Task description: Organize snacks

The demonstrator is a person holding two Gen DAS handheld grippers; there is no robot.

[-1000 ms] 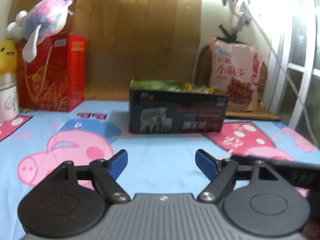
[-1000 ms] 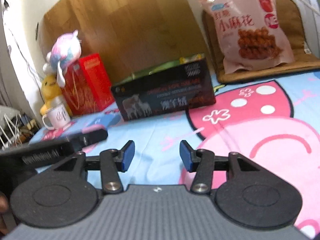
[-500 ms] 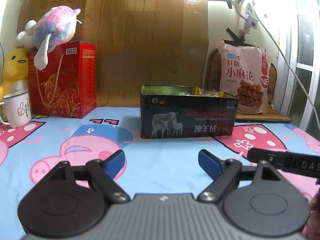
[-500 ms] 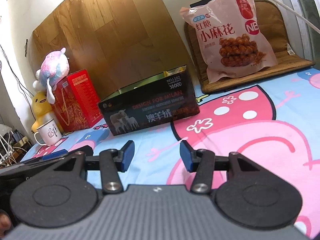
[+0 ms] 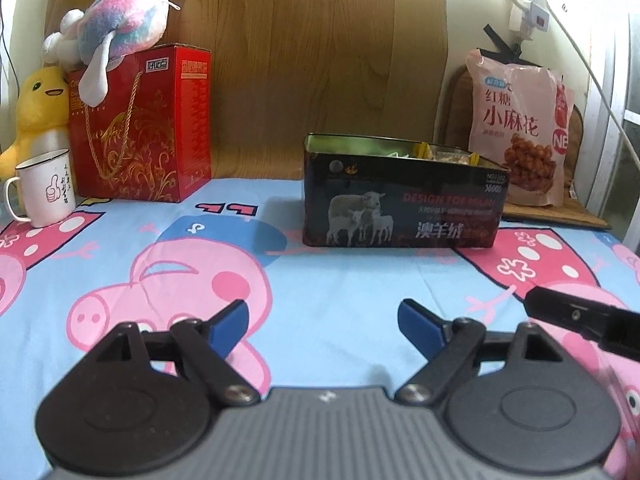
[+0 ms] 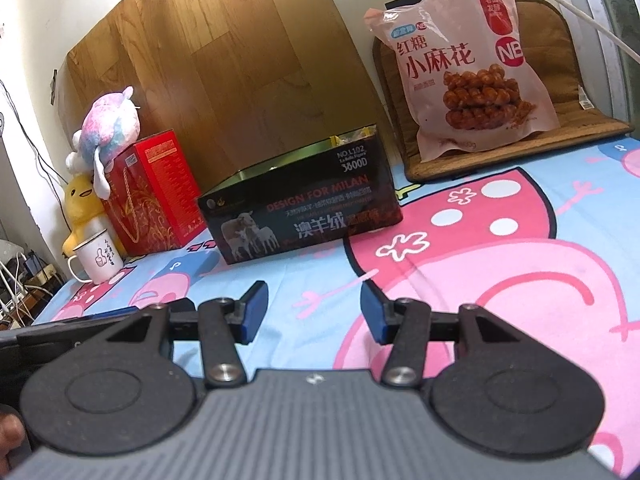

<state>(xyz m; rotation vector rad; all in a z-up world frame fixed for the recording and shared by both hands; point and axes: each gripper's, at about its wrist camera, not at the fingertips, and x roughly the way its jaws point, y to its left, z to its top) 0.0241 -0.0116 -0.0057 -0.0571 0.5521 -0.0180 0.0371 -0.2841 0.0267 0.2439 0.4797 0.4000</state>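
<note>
A dark open tin with sheep on its side point(image 5: 400, 208) stands on the cartoon-pig cloth, with wrapped snacks showing above its rim; it also shows in the right wrist view point(image 6: 304, 208). A pink bag of fried twists point(image 5: 520, 136) leans at the back right on a brown mat, also in the right wrist view point(image 6: 472, 64). My left gripper point(image 5: 322, 326) is open and empty, well short of the tin. My right gripper point(image 6: 314, 312) is open and empty, low over the cloth, also short of the tin.
A red gift box point(image 5: 144, 128) with a pastel plush toy point(image 5: 116, 40) on top stands at the back left, beside a yellow duck toy point(image 5: 36, 116) and a white mug point(image 5: 44, 188). A wooden board point(image 5: 320, 60) leans behind. A window frame and cable are at the right.
Both grippers have pulled back and steadied; the tin sits a little farther off in the left view. The right view has tilted up slightly. Both stay open.
</note>
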